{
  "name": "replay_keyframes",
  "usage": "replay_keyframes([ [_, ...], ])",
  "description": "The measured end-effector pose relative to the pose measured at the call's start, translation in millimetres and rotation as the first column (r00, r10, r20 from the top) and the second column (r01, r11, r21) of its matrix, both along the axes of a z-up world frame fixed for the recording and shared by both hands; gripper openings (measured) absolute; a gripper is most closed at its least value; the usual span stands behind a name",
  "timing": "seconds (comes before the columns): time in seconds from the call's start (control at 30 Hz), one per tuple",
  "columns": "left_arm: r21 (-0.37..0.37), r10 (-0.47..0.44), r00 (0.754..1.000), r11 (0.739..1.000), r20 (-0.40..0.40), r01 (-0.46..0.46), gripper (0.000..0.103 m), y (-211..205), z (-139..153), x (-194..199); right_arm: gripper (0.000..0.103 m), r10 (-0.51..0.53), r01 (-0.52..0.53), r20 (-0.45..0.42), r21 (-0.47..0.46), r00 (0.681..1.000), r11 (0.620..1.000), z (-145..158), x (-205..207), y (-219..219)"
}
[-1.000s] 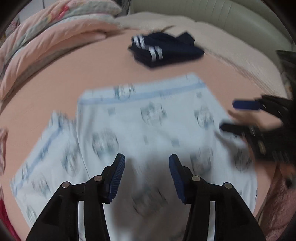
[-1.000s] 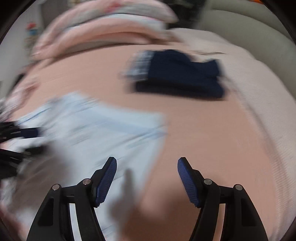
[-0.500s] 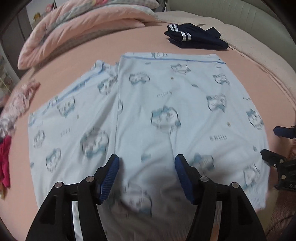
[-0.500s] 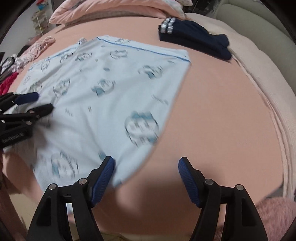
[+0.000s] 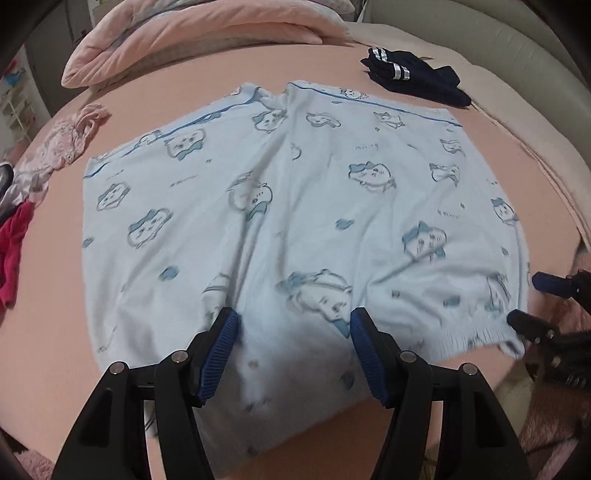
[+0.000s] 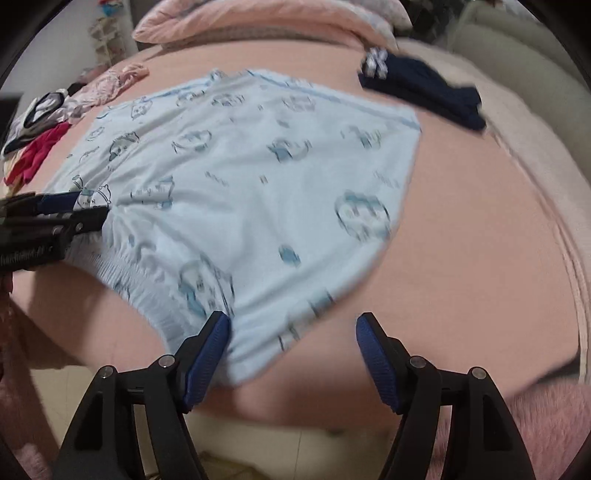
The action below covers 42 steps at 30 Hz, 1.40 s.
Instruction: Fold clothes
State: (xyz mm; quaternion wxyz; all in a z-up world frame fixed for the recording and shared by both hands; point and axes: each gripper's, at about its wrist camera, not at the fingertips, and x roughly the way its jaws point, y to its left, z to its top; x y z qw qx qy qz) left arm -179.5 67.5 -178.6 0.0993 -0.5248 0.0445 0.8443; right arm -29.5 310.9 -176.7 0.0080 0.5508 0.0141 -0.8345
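Note:
Light blue shorts with a cartoon print [image 5: 295, 206] lie spread flat on the pink bed sheet [image 5: 48, 332], the elastic waistband at the near edge. My left gripper [image 5: 293, 332] hangs open over the near middle of the cloth, and nothing is pinched between its pads. My right gripper [image 6: 293, 332] is open at the near right corner of the shorts [image 6: 258, 192]: its left finger is over the waistband and its right finger over bare sheet. Each view also shows the other gripper at the side, the right gripper [image 5: 532, 302] and the left gripper [image 6: 88, 208].
A folded navy garment with white stripes [image 5: 413, 79] lies at the far right of the bed. A pink quilt [image 5: 207, 33] is heaped at the back. Loose pink clothes [image 5: 55, 147] and a red piece [image 5: 13, 251] lie at the left. The bed's near edge and the floor [image 6: 258, 435] show below.
Both grippers have drawn back toward the near edge of the bed, so more of the shorts is in view. The left jaws stand wider than a second ago.

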Motion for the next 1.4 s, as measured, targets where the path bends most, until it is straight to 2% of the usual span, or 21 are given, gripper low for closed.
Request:
replay_keyframes([
  [0.07,0.073,0.039,0.999,0.997,0.017,-0.04,0.06,-15,8,5,0.07,-0.027,0.027,0.03,-0.018,0.999,0.999,2,5,3],
  [0.1,0.086,0.069,0.998,0.994,0.004,-0.069,0.06,-24,16,9,0.07,-0.04,0.041,0.035,-0.021,0.999,0.999,3,7,4],
  [0.2,0.139,0.136,0.989,0.982,-0.049,-0.128,0.06,-46,32,16,0.07,-0.08,0.076,-0.041,-0.092,0.996,0.993,16,10,2],
  [0.3,0.127,0.224,0.974,0.966,0.025,-0.225,0.06,-69,22,15,0.07,-0.11,0.094,-0.095,-0.161,0.989,0.982,25,1,-1],
  [0.37,0.185,0.311,0.947,0.929,0.084,-0.322,0.06,-91,12,21,0.07,-0.085,0.076,-0.051,-0.153,0.995,0.985,16,-8,-9],
  [0.43,0.28,0.388,0.91,0.866,0.146,-0.414,0.06,-114,4,31,0.069,-0.057,0.056,-0.009,-0.071,0.998,0.996,4,-12,-19],
  [0.47,0.299,0.403,0.901,0.85,0.163,-0.434,0.06,-121,2,35,0.069,-0.047,0.047,-0.005,-0.022,0.999,0.999,2,-12,-25],
  [0.53,0.31,0.396,0.902,0.848,0.169,-0.43,0.06,-125,1,43,0.069,-0.05,0.049,0.003,0.024,0.999,0.998,3,-10,-29],
  [0.67,0.251,0.356,0.926,0.891,0.128,-0.378,0.06,-110,6,58,0.069,-0.087,0.088,0.025,-0.032,0.996,0.996,3,-7,-22],
  [0.73,0.292,0.329,0.938,0.892,0.108,-0.346,0.06,-104,9,61,0.069,-0.098,0.098,0.0,-0.062,0.995,0.993,6,-7,-22],
  [0.8,0.302,0.317,0.943,0.893,0.103,-0.333,0.06,-98,10,59,0.069,-0.112,0.106,-0.034,-0.153,0.993,0.983,12,-7,-22],
  [0.87,0.214,0.323,0.939,0.915,0.12,-0.342,0.06,-94,2,53,0.07,-0.127,0.12,-0.015,-0.232,0.992,0.965,9,-15,-23],
  [0.9,0.204,0.334,0.935,0.913,0.117,-0.352,0.06,-93,1,55,0.07,-0.126,0.123,0.007,-0.245,0.992,0.962,5,-20,-24],
  [1.07,0.178,0.368,0.917,0.903,0.152,-0.391,0.06,-100,3,61,0.069,-0.025,0.028,0.029,-0.097,0.999,0.995,0,-21,-51],
  [1.17,0.237,0.392,0.91,0.878,0.139,-0.415,0.059,-106,17,67,0.067,-0.086,0.089,0.03,-0.132,0.996,0.987,3,-17,-44],
  [1.2,0.274,0.373,0.919,0.877,0.128,-0.395,0.059,-105,25,67,0.067,-0.116,0.117,0.013,-0.149,0.993,0.982,6,-18,-40],
  [1.23,0.299,0.338,0.935,0.886,0.105,-0.354,0.06,-100,33,65,0.067,-0.145,0.143,0.001,-0.186,0.989,0.972,8,-19,-35],
  [1.3,0.284,0.285,0.957,0.914,0.055,-0.288,0.06,-89,43,58,0.067,-0.191,0.184,0.004,-0.302,0.982,0.935,8,-27,-26],
  [1.4,0.215,0.156,0.988,0.965,-0.02,-0.148,0.06,-67,46,40,0.067,-0.22,0.23,0.071,-0.38,0.973,0.896,-3,-40,-26],
])
